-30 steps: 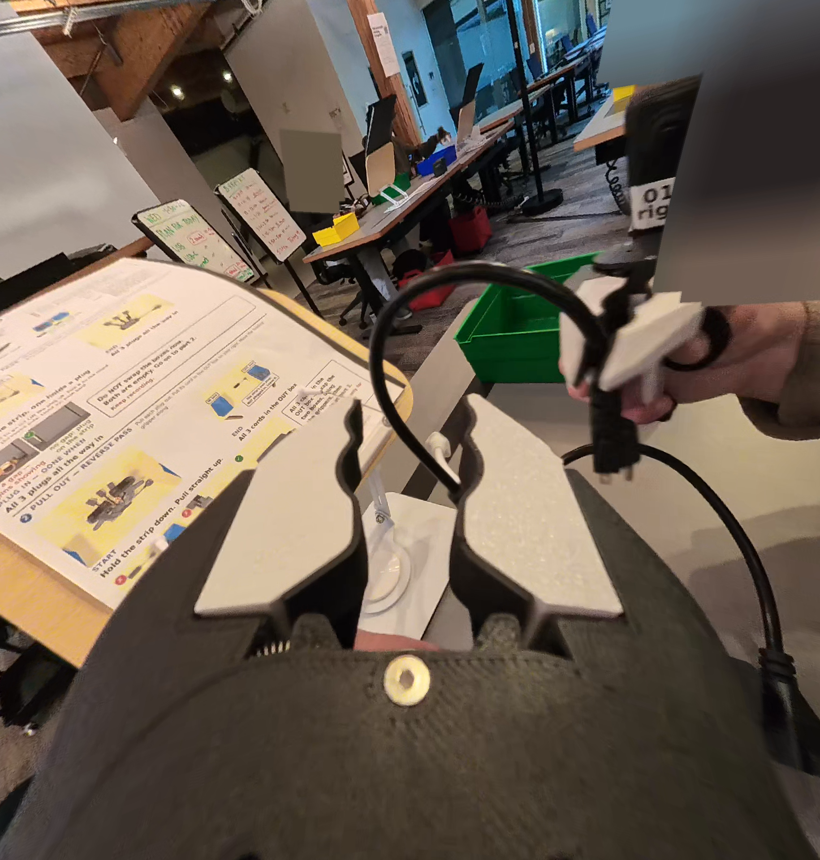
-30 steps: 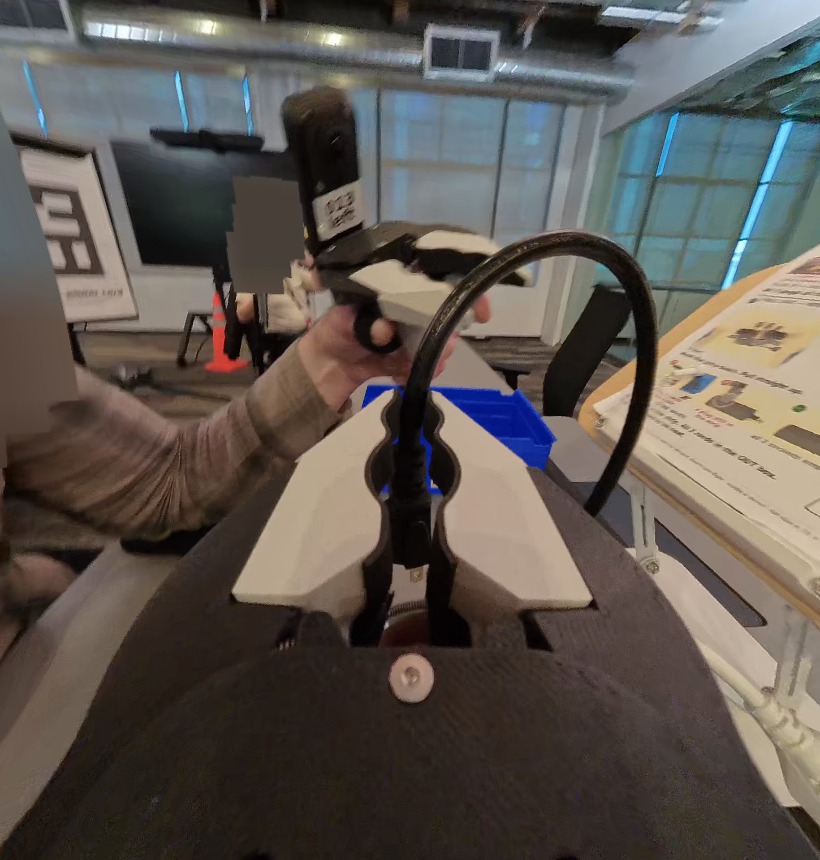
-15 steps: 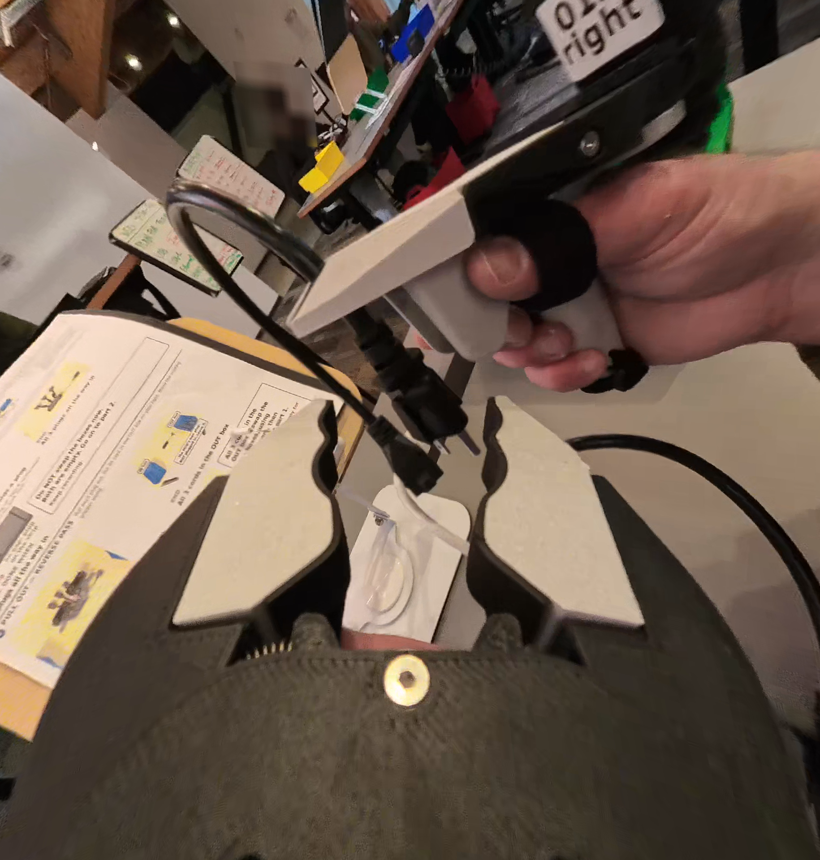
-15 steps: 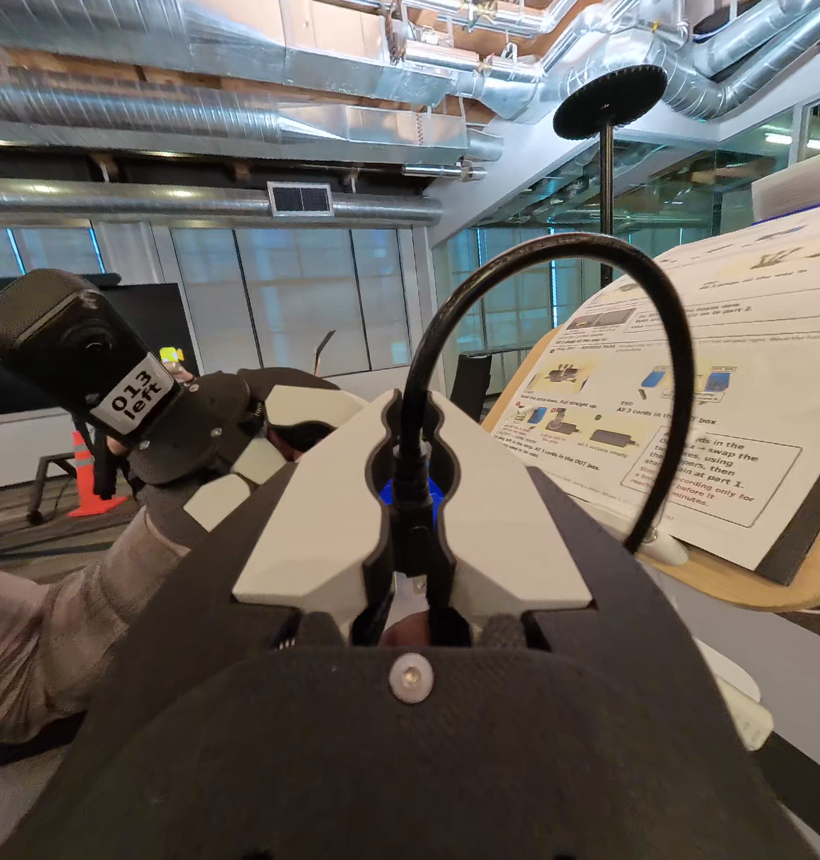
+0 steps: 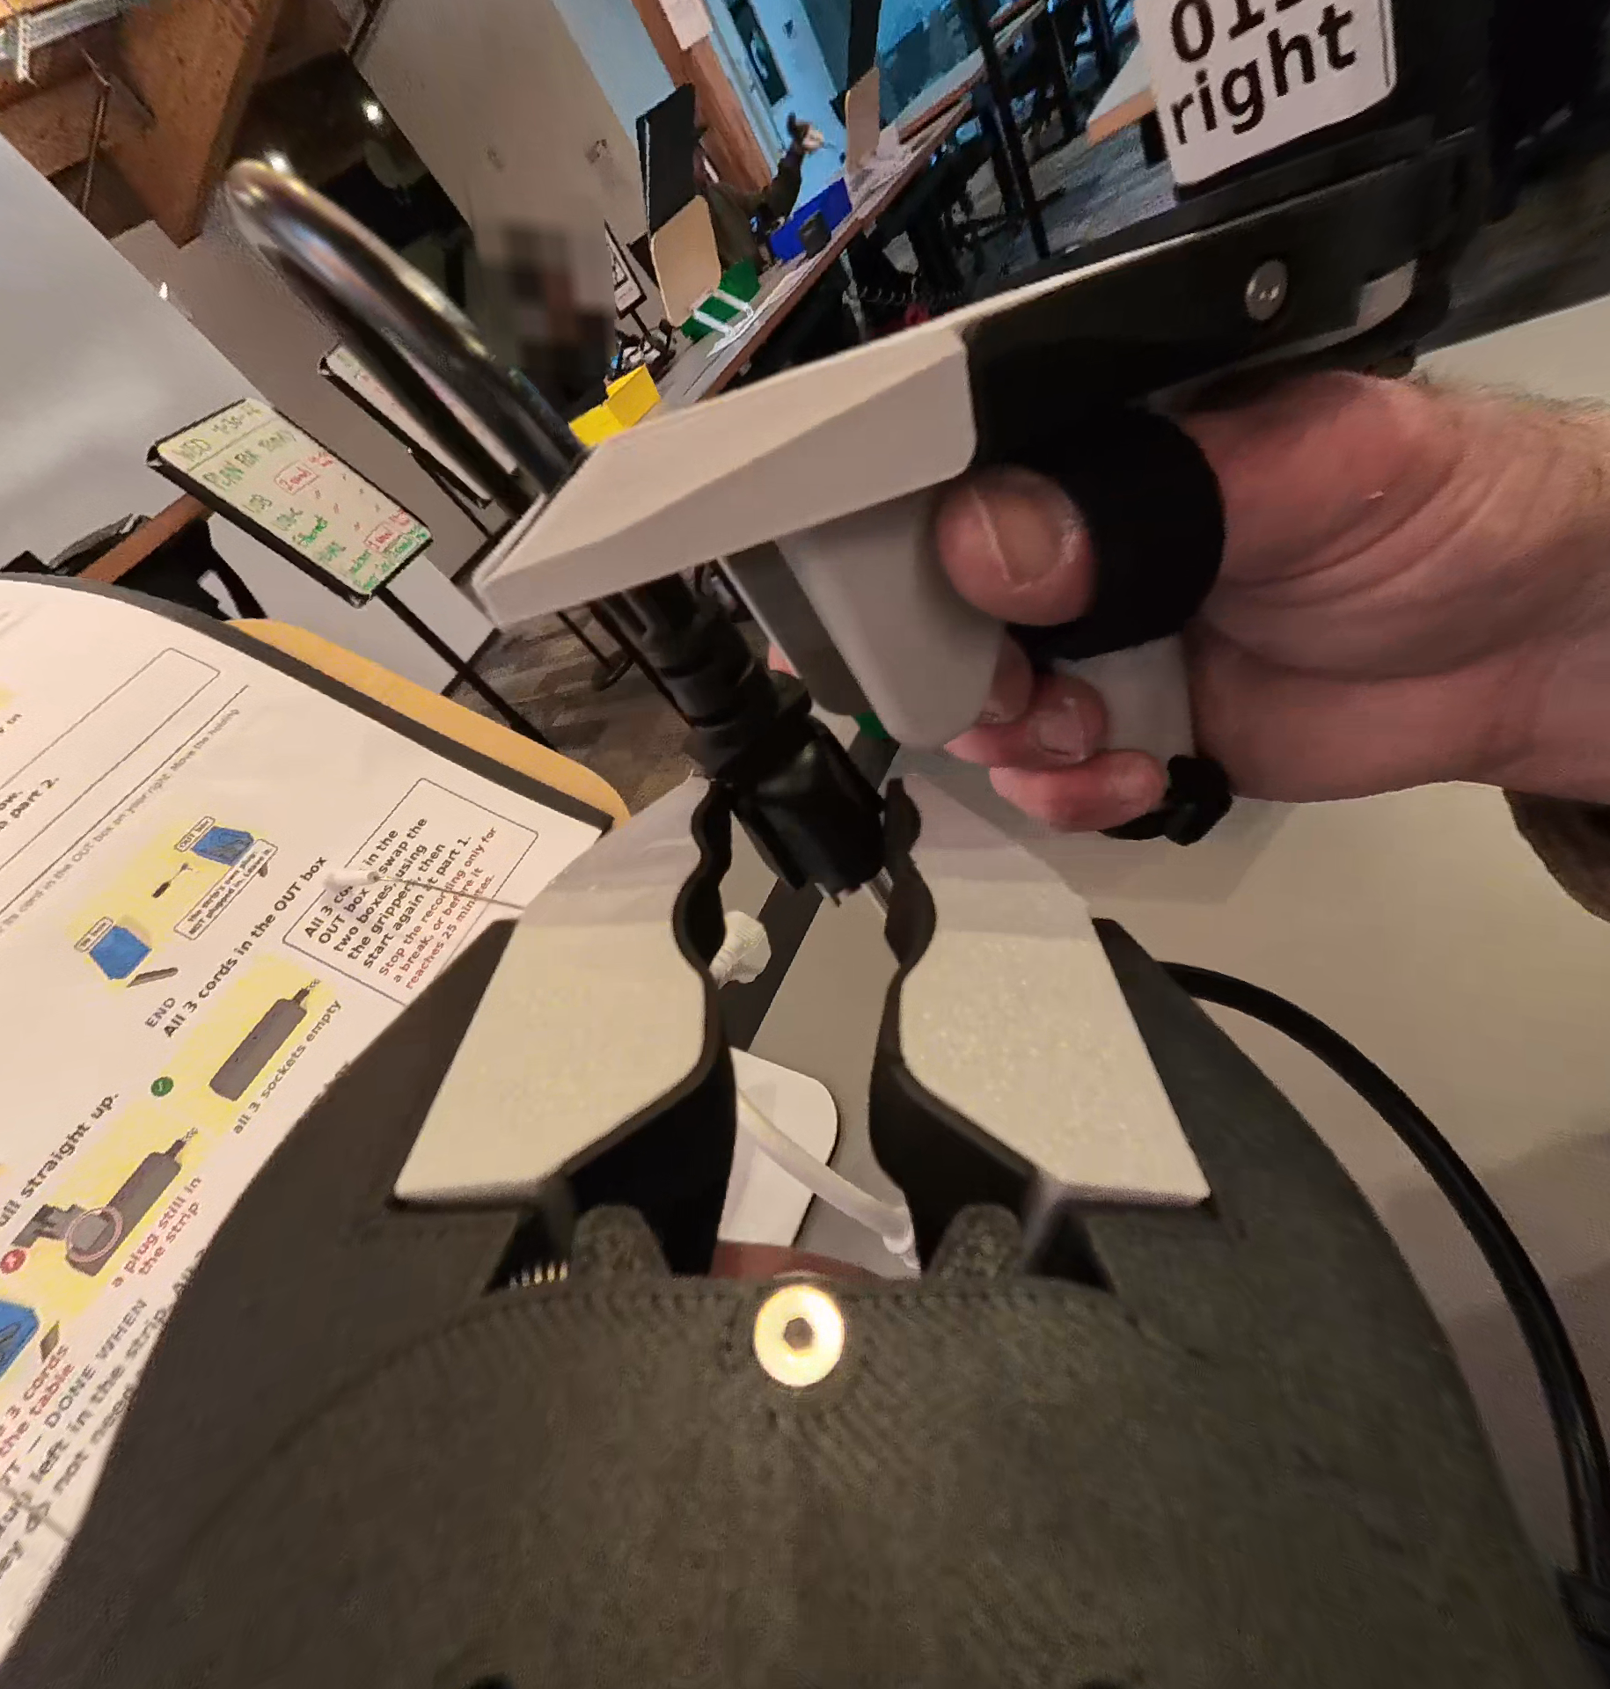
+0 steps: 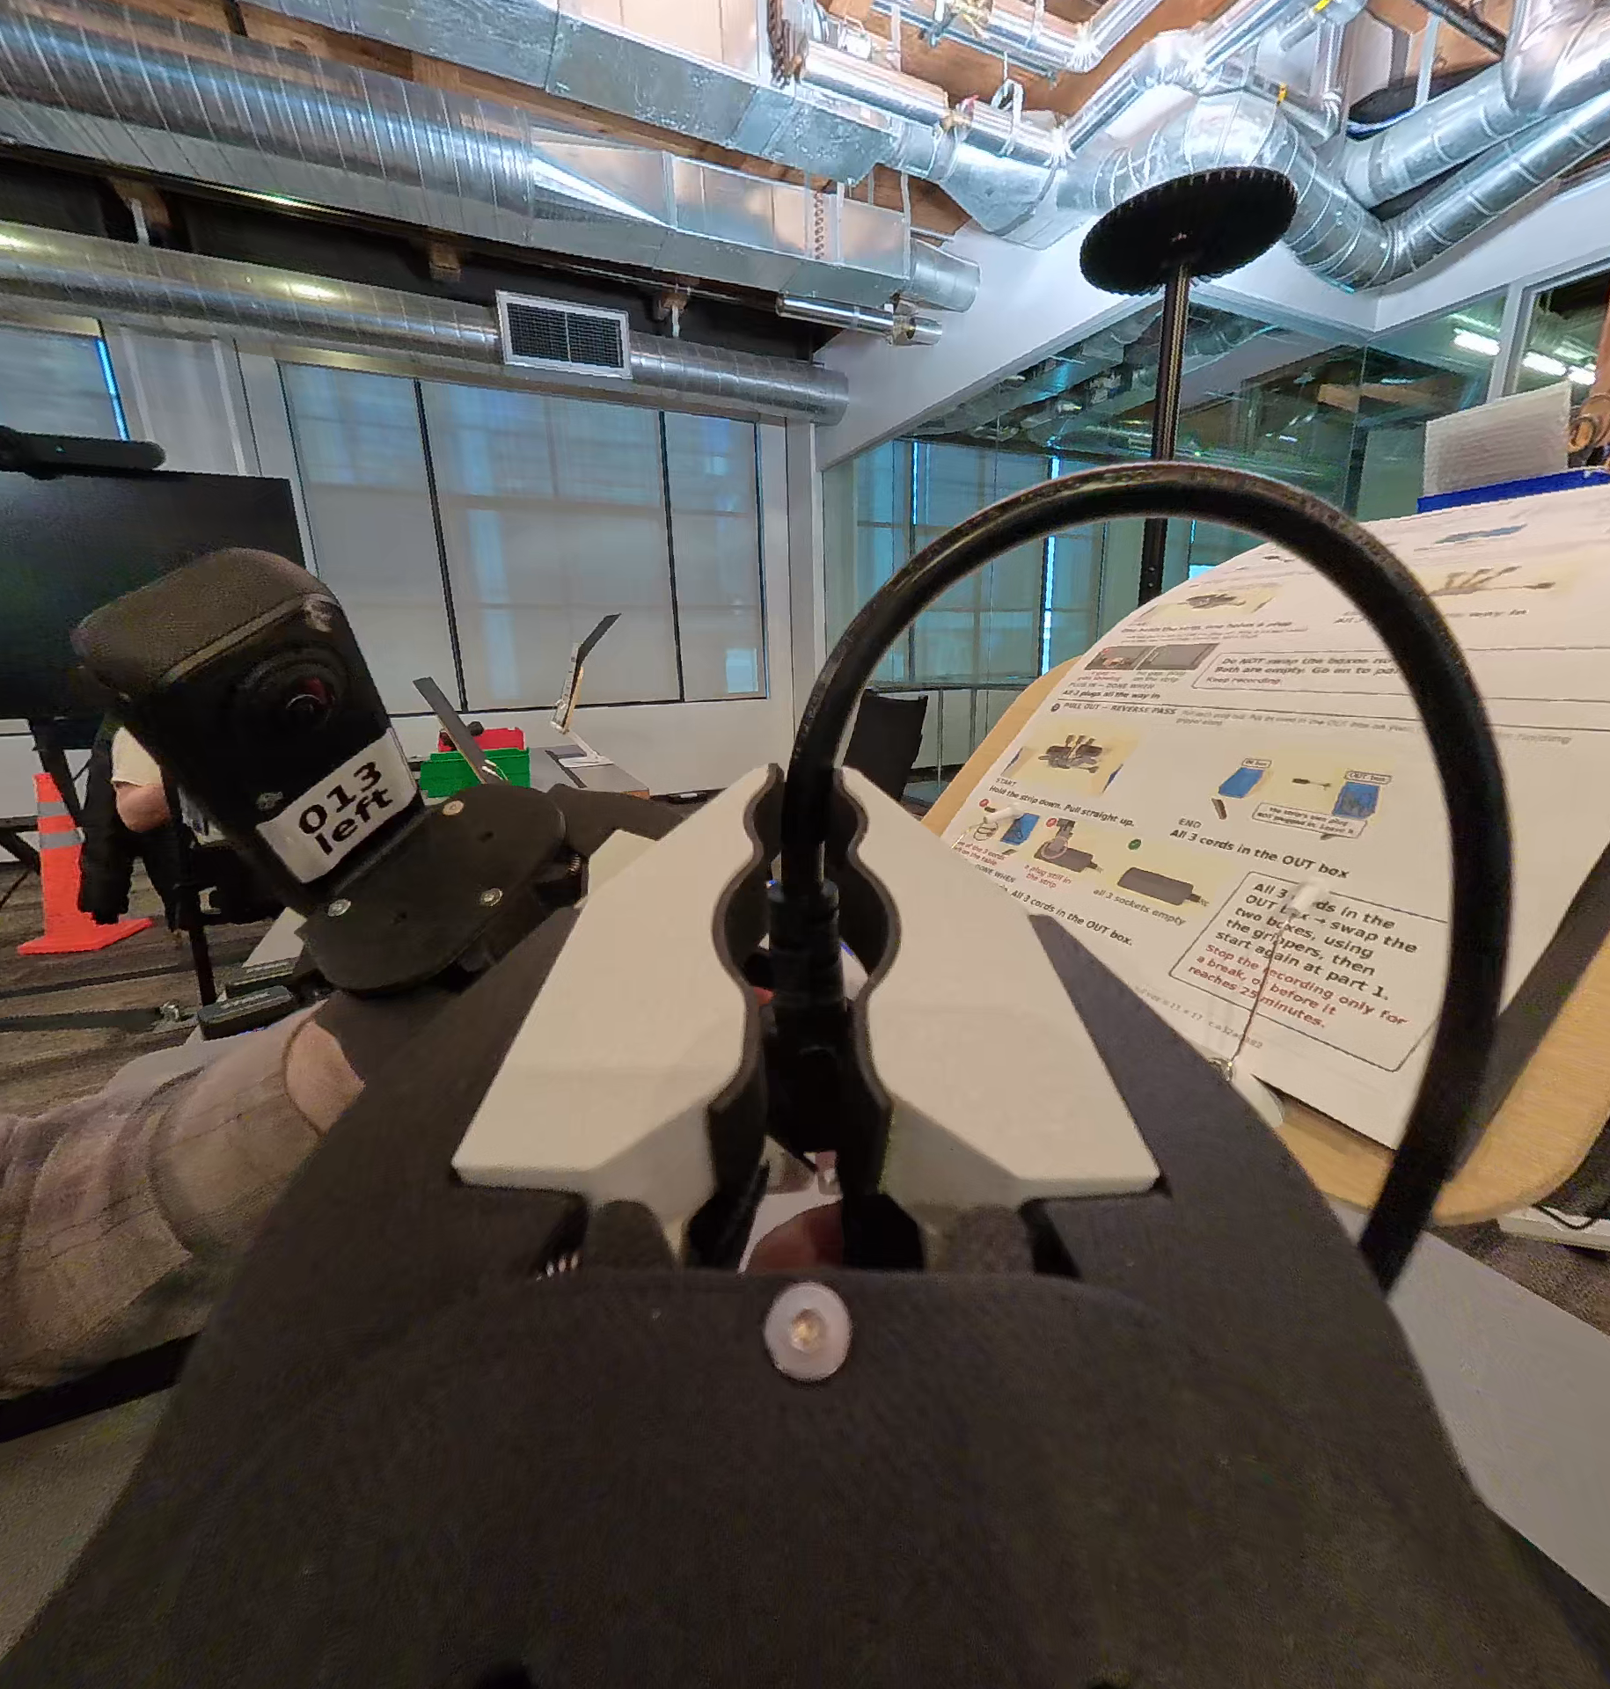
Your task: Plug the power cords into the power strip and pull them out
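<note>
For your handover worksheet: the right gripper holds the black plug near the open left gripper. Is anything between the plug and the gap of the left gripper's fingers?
Nothing visible is. The plug, clamped in the right gripper, already sits at the mouth of the open left gripper, prongs pointing into the gap. The thin white cable lies below, deeper between the fingers.

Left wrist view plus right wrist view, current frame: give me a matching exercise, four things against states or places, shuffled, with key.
Things:
1. left gripper
2. right gripper
3. black power cord plug
4. white instruction sheet on the wooden board

States:
A. shut on the black cord
B. propped at a slant beside the grippers
C. open
D. prongs entering the open jaws

Pairs: 1-C, 2-A, 3-D, 4-B
</note>
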{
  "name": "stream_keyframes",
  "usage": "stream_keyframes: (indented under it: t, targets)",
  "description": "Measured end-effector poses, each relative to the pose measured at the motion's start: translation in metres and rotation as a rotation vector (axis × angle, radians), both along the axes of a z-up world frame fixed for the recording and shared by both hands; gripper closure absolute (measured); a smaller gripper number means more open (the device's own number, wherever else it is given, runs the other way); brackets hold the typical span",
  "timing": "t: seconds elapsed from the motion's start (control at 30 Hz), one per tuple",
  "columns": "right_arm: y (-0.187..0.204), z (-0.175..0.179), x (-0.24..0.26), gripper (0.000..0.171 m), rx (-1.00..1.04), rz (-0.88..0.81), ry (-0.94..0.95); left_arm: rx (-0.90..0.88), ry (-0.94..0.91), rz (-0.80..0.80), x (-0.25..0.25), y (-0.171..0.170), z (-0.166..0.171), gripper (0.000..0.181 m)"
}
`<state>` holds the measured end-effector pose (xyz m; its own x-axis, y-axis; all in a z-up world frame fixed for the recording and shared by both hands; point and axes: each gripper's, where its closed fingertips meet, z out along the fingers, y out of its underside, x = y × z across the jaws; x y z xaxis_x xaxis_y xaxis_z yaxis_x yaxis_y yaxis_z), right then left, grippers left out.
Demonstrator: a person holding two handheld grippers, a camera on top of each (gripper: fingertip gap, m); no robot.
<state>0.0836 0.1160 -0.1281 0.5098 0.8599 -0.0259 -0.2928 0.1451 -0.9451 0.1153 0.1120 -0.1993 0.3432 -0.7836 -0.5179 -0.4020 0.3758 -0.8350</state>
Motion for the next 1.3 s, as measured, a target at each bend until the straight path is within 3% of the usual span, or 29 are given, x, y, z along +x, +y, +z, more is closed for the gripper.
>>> stream_keyframes:
  t: [0.17,0.23,0.33,0.6,1.13,1.3]
  targets:
    - [0.002,0.002,0.002,0.165,-0.015,-0.025,0.004,0.020,-0.016,0.007,-0.004,0.003,0.004,0.150]
    - [0.002,0.002,0.000,0.165,-0.020,-0.030,0.007,0.008,0.004,0.017,0.000,0.003,-0.001,0.126]
    - [0.001,0.001,-0.006,0.165,-0.024,-0.024,-0.001,0.063,0.005,0.049,0.001,0.007,-0.002,0.145]
    - [-0.001,0.007,0.000,0.164,-0.012,-0.031,-0.003,0.066,-0.012,0.036,-0.004,0.006,0.004,0.150]
    - [-0.028,0.001,0.000,0.158,0.015,0.203,-0.092,-0.112,-0.003,-0.300,-0.016,-0.032,0.005,0.152]
    - [-0.050,-0.016,-0.002,0.139,0.029,0.332,-0.218,-0.189,0.025,-0.483,-0.016,-0.059,-0.003,0.152]
